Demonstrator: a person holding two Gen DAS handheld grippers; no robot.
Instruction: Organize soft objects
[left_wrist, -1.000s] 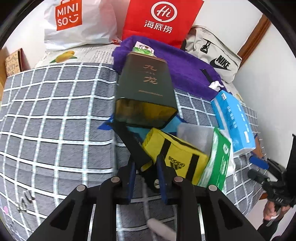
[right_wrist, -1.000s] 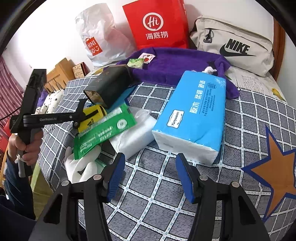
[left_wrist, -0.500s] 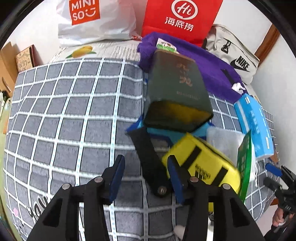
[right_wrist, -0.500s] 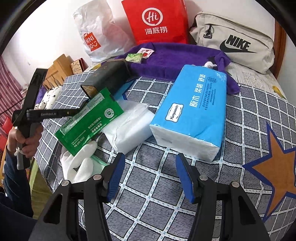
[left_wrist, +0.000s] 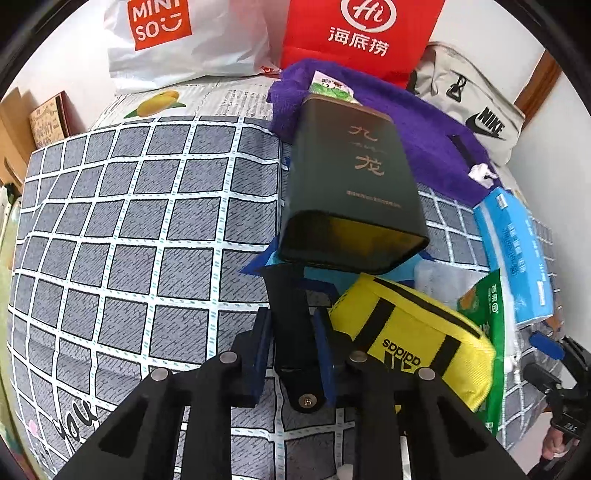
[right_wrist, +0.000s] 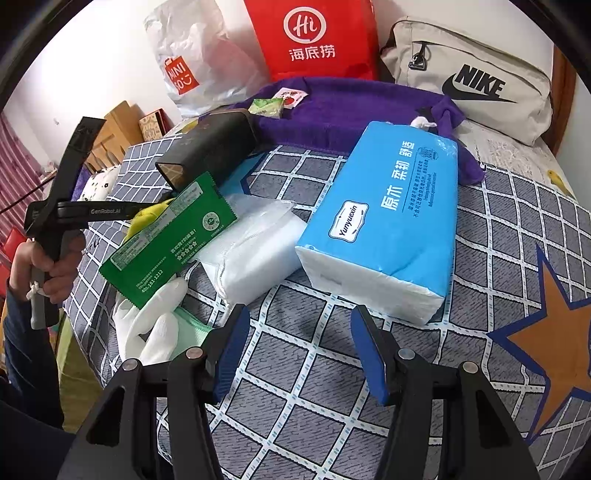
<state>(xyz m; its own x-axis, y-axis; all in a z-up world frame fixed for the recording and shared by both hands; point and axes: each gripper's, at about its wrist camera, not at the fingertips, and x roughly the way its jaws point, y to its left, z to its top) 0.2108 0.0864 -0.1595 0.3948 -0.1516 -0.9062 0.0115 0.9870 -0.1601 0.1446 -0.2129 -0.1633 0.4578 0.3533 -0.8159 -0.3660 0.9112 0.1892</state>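
Black strap (left_wrist: 291, 325) in left tongs (left_wrist: 293, 354), right-view-hidden

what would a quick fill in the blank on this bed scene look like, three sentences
1. The left gripper has its jaws closed on the black ____ of the yellow adidas pouch.
2. The right gripper hovers with its jaws ____.
3. The blue tissue pack lies partly on the ____ towel.

Missing words: strap; open; purple
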